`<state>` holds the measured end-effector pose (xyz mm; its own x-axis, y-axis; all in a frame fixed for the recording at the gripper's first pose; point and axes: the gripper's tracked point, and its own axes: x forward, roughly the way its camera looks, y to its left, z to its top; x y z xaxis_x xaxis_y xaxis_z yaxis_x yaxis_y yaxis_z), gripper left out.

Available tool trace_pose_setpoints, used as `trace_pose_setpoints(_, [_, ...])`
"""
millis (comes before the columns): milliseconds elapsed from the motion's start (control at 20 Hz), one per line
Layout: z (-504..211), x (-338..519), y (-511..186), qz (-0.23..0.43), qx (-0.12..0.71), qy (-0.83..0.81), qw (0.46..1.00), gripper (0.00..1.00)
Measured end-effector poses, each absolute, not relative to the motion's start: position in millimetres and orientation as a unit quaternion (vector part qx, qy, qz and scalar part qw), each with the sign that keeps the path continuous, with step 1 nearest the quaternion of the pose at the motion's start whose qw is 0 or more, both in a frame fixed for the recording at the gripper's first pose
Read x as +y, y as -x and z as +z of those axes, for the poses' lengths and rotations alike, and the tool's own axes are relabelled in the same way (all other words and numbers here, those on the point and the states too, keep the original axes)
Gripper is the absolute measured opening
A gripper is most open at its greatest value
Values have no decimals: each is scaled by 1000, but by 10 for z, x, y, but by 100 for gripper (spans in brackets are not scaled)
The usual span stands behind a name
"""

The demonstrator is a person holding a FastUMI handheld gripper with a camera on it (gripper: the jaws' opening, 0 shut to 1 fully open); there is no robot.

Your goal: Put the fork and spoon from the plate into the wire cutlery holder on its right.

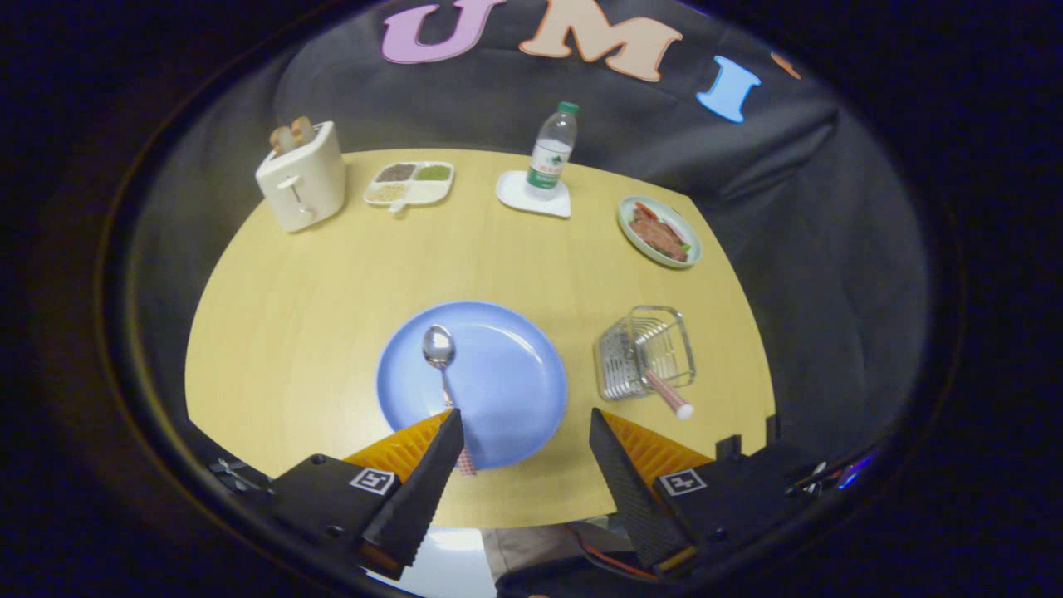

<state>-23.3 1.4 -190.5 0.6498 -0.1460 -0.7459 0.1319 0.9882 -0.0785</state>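
**Spoon on the plate, one handle already in the wire holder**

My tongs [525, 423] hang wide apart above the near edge of the table [291, 332], gripping nothing; the blue plate [507, 374] lies just ahead of the two fingers, its near rim between their tips.

On the plate I see the spoon [439, 353], bowl pointing away from me, its handle running back toward my left finger [428, 486] and passing behind that fingertip. The handle end looks checked, red and white, though it is small and partly hidden.

To the right of the plate, apart from it, sits the wire cutlery holder [644, 353]. A piece of cutlery with a red-and-white handle [668, 397] leans out of it toward me; I take it for the fork, but its head is hidden inside the wire.

Beyond these, along the far side of the table, I see a cream toaster [301, 176] with bread in its slots, a divided tray [409, 183] of grains, a water bottle [551, 152] standing on a white coaster [519, 195], and a green plate of food [659, 232].
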Motion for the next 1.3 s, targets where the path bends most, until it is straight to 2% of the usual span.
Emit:
trace_pose_setpoints(350, [-2527,426,159,-25,334,21,942,95])
trace_pose_setpoints(550, [-2952,557,201,-1,342,16,939,77])
trace_pose_setpoints(1100, [-3232,542,-72,27,341,25,939,20])
trace_pose_setpoints(1200, [-3141,544,26,25,342,38,939,14])
trace_pose_setpoints(1300, [-3137,591,26,32,341,57,938,13])
